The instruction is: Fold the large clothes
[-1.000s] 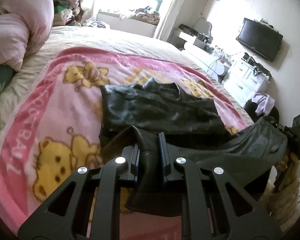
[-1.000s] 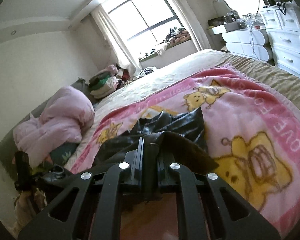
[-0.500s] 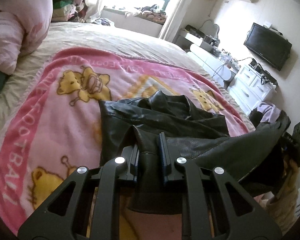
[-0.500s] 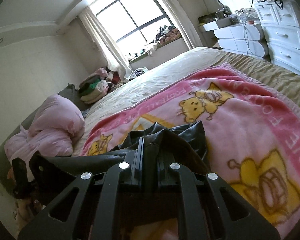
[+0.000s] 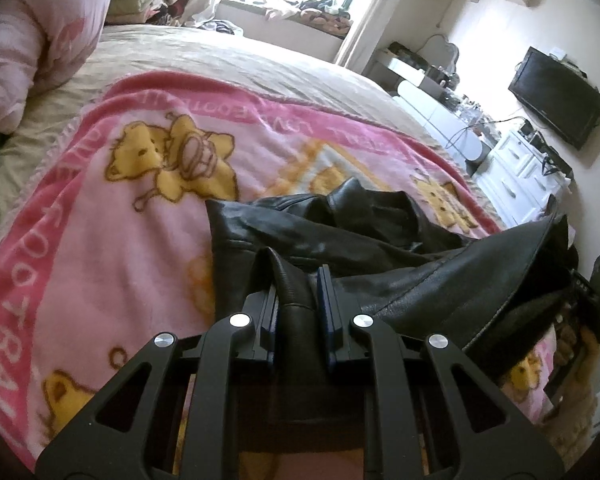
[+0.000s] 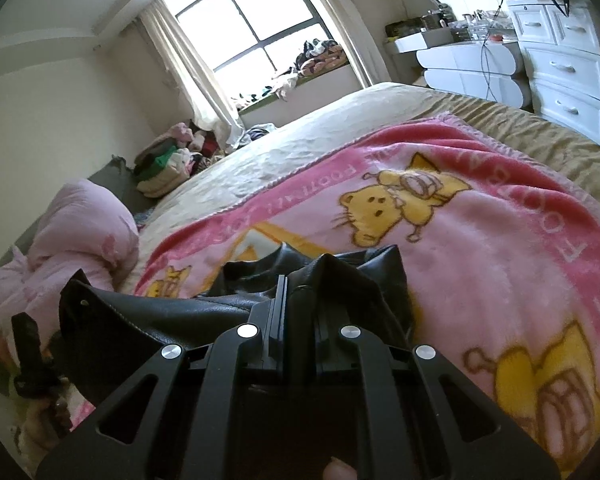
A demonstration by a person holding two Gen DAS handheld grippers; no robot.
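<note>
Left wrist view: the left gripper (image 5: 298,300) pinches a fold of the black leather jacket (image 5: 340,232), whose body lies on the pink bear blanket (image 5: 100,220) toward twelve o'clock — a lifted edge runs to three o'clock.

Right wrist view: the right gripper (image 6: 300,308) is clamped on another jacket (image 6: 160,320) fold — the garment stretches toward nine o'clock over the blanket (image 6: 500,240).

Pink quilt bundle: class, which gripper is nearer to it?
Left. The left gripper grips the black jacket at the end facing the pink quilt bundle; the right gripper grips its other end, toward the white drawers.
</note>
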